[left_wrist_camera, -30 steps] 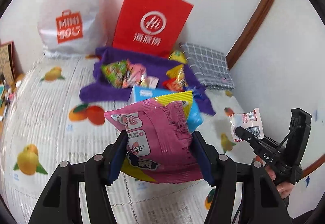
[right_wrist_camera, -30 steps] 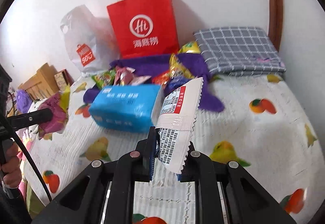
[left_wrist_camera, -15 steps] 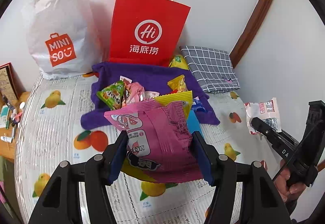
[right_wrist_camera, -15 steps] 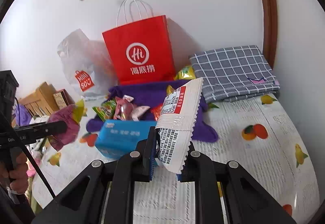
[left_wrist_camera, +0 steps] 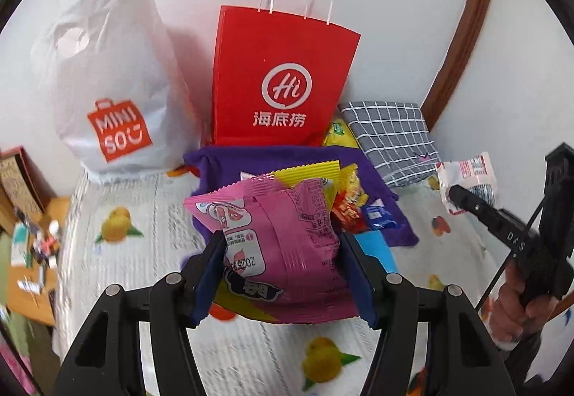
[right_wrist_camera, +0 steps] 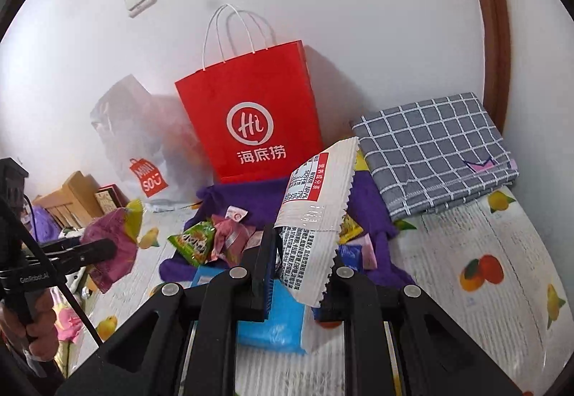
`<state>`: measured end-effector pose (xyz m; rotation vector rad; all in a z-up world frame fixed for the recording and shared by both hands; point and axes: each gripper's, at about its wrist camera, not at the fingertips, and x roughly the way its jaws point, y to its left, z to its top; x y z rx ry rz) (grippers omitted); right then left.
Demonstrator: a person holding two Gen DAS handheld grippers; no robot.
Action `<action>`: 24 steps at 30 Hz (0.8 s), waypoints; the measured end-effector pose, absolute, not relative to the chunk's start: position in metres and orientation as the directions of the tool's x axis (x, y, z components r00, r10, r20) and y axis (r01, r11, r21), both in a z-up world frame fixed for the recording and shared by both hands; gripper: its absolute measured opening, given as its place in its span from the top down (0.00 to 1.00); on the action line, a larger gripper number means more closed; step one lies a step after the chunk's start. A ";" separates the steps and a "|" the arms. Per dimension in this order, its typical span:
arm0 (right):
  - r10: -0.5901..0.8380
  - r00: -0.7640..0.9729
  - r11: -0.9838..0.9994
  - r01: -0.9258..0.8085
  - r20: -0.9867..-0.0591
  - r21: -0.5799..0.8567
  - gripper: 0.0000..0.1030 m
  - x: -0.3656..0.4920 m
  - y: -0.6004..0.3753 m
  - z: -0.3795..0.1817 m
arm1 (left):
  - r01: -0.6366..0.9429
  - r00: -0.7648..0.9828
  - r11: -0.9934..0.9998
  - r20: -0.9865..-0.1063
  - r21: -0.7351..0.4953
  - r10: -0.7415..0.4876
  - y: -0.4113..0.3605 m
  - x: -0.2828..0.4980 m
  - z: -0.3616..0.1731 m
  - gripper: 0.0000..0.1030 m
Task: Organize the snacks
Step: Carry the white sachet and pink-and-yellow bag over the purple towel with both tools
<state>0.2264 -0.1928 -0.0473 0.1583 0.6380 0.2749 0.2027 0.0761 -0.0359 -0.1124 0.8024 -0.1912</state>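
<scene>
Gripping a pink snack bag (left_wrist_camera: 283, 234), left tool (left_wrist_camera: 283, 252) faces the red bag (left_wrist_camera: 283, 80); right tool (right_wrist_camera: 301, 263) pinches a white packet (right_wrist_camera: 315, 202), both held above the bed (right_wrist_camera: 484, 288).

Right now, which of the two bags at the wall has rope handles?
The red bag: twin white rope handles stand up from its top. The white Miniso bag beside it has only a die-cut hand hole.

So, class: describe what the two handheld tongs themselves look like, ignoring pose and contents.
Both the left tongs and right tongs are matte black plastic linkages with silver rivets and blue pads inside the fingers. A thin black cable trails from the left one, which carries small white lettering.
</scene>
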 end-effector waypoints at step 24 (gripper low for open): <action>0.276 0.751 0.956 -0.149 -0.600 0.253 0.84 0.322 -0.200 -0.094 | 0.270 0.650 0.956 -0.710 -0.116 -0.270 0.058 0.314 -0.059 0.41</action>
